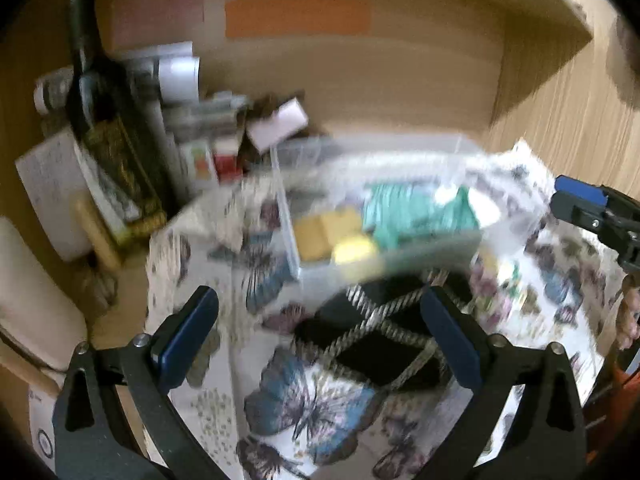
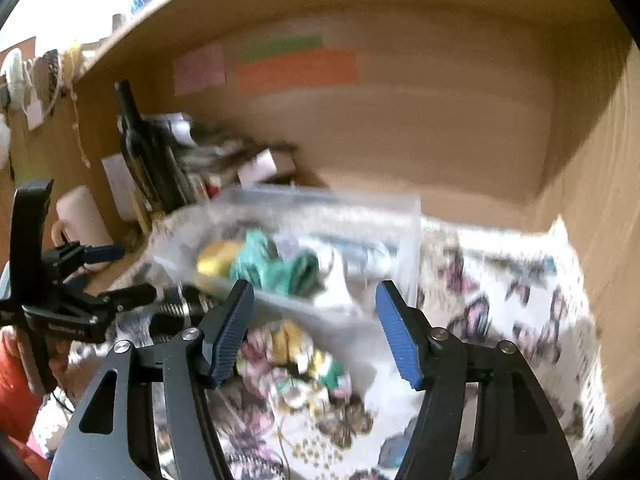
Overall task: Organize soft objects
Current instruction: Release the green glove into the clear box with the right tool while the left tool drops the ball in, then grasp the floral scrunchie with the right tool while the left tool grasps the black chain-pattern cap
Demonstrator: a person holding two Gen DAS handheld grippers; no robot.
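Note:
A clear plastic bin (image 1: 294, 236) stands on a butterfly-print cloth (image 1: 304, 404) and holds a teal cloth (image 1: 416, 212), yellow sponges (image 1: 324, 230) and a pale yellow soft thing (image 1: 354, 250). A black cloth with striped bands (image 1: 380, 336) lies in front of the bin, between my left gripper's open fingers (image 1: 324, 332). My right gripper (image 2: 316, 324) is open and empty above a pink, yellow and green soft item (image 2: 296, 360) on the cloth. The bin (image 2: 404, 220) and teal cloth (image 2: 276, 264) also show in the right wrist view. Both views are blurred.
A dark bottle (image 1: 104, 120), boxes and papers (image 1: 208, 136) crowd the back left of a wooden shelf niche. Coloured paper strips (image 1: 298, 16) are on the back wall. The left gripper (image 2: 96, 280) shows at the left of the right wrist view.

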